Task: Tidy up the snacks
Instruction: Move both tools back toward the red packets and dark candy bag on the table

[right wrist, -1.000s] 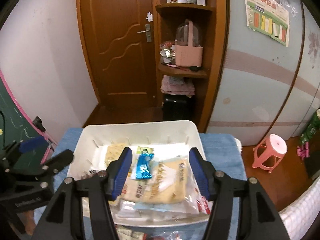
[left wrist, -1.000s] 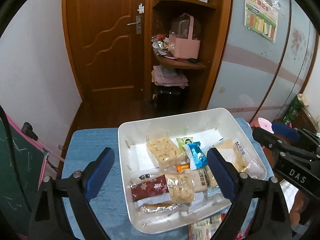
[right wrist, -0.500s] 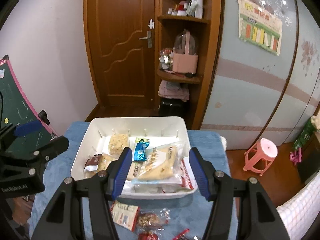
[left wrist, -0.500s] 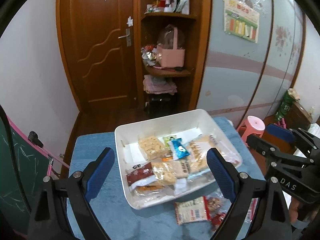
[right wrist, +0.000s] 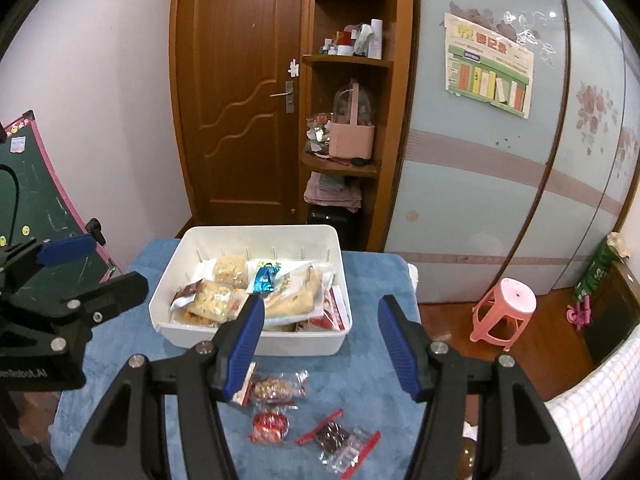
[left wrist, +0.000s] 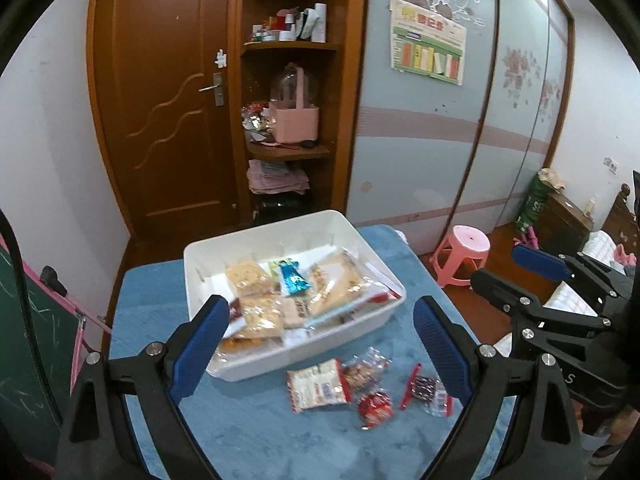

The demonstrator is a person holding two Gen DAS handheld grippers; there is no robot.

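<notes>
White plastic forms the bin [right wrist: 256, 340] at the centre of the table [left wrist: 256, 432], and most wrapped snacks already lie heaped inside it, which suggests it is the collecting place. Four packets wait outside, at about six o'clock from the bin: a white packet [left wrist: 316, 390], a clear nut packet [right wrist: 276, 389], a round red packet [right wrist: 270, 426] and a red-edged dark packet [right wrist: 340, 438]. They lie close together on the blue cloth, near the front wall, probably the next to go in.

Both claws hover above the table with nothing between their pads. The left gripper [left wrist: 320, 344] is spread wide; the right gripper [right wrist: 320, 346] gapes equally, the loose packets just below it.

Around stand a wooden door [right wrist: 240, 100], corner shelves [right wrist: 344, 160] with a pink basket [right wrist: 352, 140], a pink stool [right wrist: 506, 312] at three o'clock and a chalkboard [right wrist: 36, 200] at nine.
</notes>
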